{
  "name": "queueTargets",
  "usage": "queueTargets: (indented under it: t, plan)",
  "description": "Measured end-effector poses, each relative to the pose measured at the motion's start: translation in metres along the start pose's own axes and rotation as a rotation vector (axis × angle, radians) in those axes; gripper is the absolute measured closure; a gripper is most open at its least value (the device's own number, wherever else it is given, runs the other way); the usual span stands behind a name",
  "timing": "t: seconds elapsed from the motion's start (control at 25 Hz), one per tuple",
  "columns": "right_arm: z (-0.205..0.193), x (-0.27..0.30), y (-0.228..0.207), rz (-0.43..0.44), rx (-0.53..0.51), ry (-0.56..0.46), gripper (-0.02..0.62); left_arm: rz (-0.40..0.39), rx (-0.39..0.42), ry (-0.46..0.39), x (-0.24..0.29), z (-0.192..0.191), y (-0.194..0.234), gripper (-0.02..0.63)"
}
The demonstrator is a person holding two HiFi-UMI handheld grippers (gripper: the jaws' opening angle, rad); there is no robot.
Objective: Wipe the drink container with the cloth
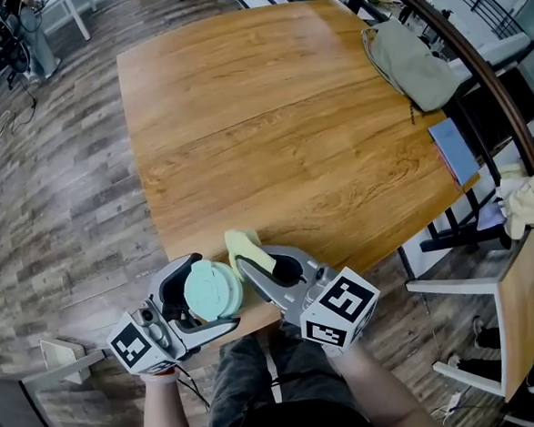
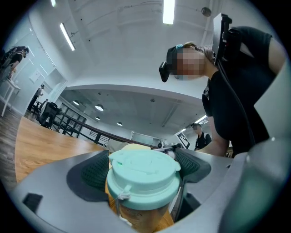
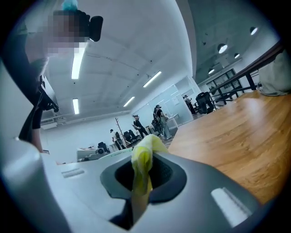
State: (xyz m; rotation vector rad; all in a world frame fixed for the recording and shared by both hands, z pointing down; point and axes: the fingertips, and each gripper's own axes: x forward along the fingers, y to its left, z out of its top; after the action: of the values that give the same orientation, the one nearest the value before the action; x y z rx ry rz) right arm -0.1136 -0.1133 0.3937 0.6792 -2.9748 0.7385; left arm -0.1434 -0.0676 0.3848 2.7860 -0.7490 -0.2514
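Mint-lidded drink container (image 1: 212,291) is sitting clamped between the jaws of the left gripper (image 2: 144,170), over the near edge of the wooden table (image 1: 269,117). The right gripper (image 3: 144,177) is pinching the yellow cloth (image 1: 244,246), which is sticking up just beside the container's lid.

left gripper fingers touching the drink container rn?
Touching. The left gripper view shows the drink container clamped between the left gripper's fingers, one against each side.
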Motion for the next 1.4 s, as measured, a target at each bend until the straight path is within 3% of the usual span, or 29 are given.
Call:
queueTargets:
  t: [0.2, 0.48, 0.8, 1.4]
  plan:
    - [-0.021, 0.004, -0.014, 0.002, 0.107, 0.058, 0.574, -0.018, 0.025, 0.023, 0.003, -0.002, -0.007, 0.149]
    - [-0.063, -0.001, -0.037, -0.034, 0.119, 0.18, 0.574, -0.019, 0.025, 0.024, 0.004, -0.003, -0.007, 0.149]
    - [-0.096, -0.008, -0.055, -0.092, 0.123, 0.234, 0.574, -0.03, 0.023, 0.024, 0.003, -0.003, -0.007, 0.149]
    - [-0.127, -0.022, -0.072, -0.189, -0.125, 0.391, 0.574, -0.018, 0.03, 0.023, 0.006, -0.001, -0.007, 0.149]
